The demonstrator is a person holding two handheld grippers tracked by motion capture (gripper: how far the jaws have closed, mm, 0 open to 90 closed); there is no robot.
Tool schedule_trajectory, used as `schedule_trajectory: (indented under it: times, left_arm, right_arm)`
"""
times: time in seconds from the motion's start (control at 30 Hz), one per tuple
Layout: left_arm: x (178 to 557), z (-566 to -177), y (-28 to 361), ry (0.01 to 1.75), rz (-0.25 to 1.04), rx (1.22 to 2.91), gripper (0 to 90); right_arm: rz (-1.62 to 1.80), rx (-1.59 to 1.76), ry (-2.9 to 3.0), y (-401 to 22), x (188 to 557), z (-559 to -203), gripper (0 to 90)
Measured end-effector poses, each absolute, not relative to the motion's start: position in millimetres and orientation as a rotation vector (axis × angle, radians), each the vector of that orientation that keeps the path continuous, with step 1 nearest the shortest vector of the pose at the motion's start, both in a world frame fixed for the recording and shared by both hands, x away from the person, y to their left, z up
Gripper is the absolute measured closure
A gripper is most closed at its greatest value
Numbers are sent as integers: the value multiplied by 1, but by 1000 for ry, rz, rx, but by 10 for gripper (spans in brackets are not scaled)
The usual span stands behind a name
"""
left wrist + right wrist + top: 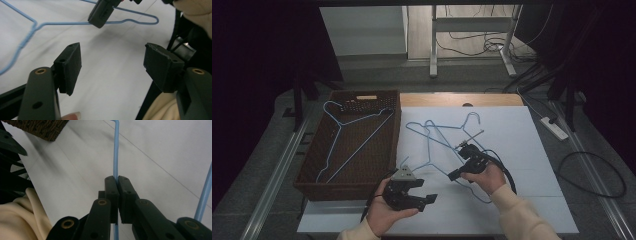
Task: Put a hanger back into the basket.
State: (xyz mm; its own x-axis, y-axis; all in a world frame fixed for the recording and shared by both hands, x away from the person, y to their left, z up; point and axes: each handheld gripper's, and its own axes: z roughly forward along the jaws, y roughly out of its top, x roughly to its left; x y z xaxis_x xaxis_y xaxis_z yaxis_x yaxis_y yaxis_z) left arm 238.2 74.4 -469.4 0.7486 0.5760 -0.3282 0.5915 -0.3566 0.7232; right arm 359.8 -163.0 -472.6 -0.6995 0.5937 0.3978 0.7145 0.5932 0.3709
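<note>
One blue hanger wire (115, 150) sits pinched between the right gripper (117, 180) fingers.

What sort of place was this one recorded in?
Probably a lab or workshop set up for recording, not a home: a white-topped table with a wicker basket and blue wire hangers, loose cables and a power strip on the floor.

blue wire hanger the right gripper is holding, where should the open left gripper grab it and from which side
Judging by its pose, take the blue wire hanger on its long straight bottom rod, left of where the right gripper already pinches it. That bare stretch runs clear above the white table. The left gripper could come from below with open jaws straddling the thin wire crosswise.
</note>
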Motion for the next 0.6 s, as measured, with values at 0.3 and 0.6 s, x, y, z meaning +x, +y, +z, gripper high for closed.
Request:
schedule_trajectory:
  times: [0.3,0.6]
  left_arm:
    - [237,-482,58,866,-68,2067,311]
    - [243,-496,40,916,-131,2004,316]
  right_arm:
    - [-770,-1106,-2566,-165,353,-478,872]
    - [-827,-1134,-2546,-161,347,-476,872]
